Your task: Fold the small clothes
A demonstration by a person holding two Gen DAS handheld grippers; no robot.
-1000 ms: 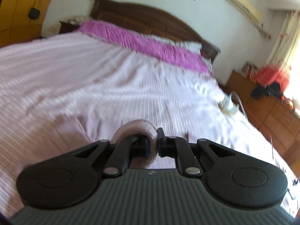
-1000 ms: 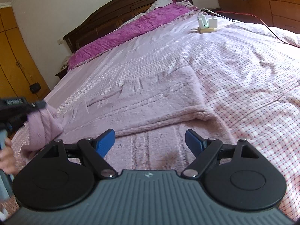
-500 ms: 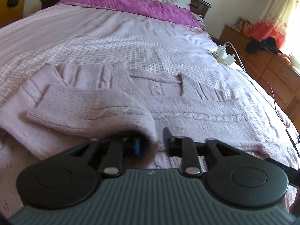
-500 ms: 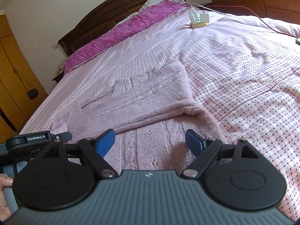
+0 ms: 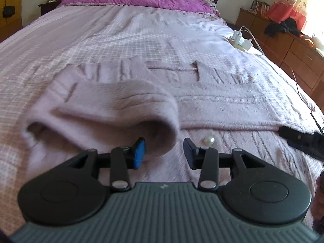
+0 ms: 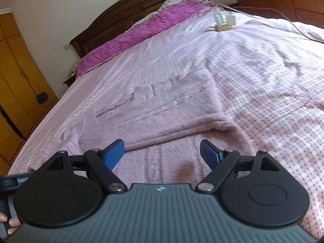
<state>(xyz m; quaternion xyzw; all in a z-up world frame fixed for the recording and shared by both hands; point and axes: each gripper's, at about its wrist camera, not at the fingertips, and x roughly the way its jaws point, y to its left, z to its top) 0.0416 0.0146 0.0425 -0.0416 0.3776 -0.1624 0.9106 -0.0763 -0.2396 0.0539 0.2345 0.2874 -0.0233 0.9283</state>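
A checked bed (image 6: 273, 85) carries a pink sweater (image 6: 172, 109) and chargers (image 6: 223, 20).

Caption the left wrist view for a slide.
Left gripper, jaws just opening, releases the folded sleeve onto the pink sweater spread on the bed.

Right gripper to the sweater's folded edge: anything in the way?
Nothing visible. The right gripper hovers with jaws wide open over the pink sweater, whose folded edge lies just ahead on the bedspread. The charger block sits far off toward the headboard.
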